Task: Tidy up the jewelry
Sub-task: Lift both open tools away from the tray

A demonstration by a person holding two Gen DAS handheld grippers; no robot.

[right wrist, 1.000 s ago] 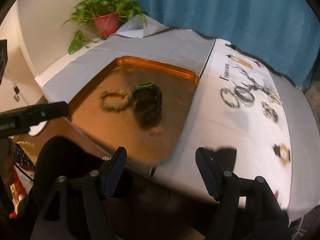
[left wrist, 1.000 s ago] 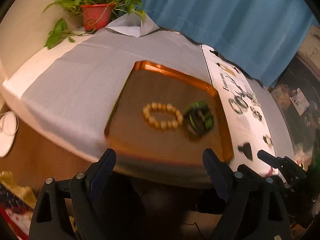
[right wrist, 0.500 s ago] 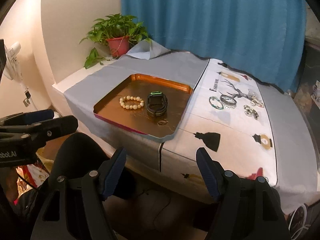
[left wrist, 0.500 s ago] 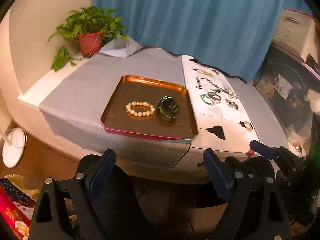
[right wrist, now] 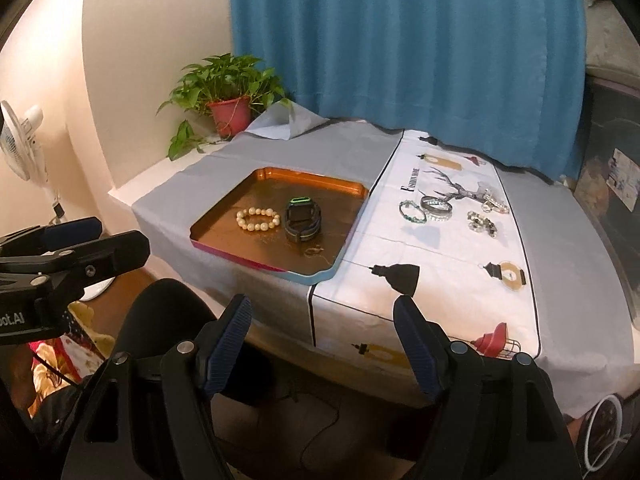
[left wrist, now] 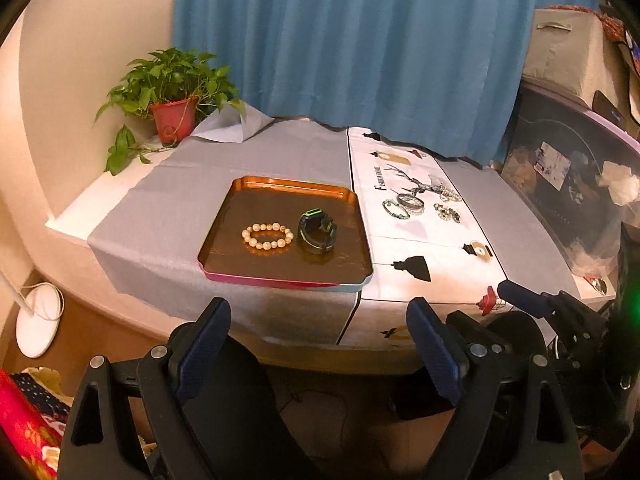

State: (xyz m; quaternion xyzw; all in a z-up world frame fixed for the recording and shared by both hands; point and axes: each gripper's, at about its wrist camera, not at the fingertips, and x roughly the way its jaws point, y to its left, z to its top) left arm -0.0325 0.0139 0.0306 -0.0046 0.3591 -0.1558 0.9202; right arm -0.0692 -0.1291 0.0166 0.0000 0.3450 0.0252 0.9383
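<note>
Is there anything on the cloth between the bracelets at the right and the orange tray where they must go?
Nothing visible. Bare white cloth separates the bracelets from the tray. Inside lie a bead bracelet and watch, with free floor behind them.

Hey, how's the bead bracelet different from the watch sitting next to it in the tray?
The bead bracelet is pale cream round beads; the watch is dark with green trim. The bracelet lies flat in an open ring; the watch stands taller, curled. Both rest in the orange tray.

left gripper (left wrist: 316, 344) and right gripper (right wrist: 322, 344) side by side, both angled downward, jaws wide and empty
</note>
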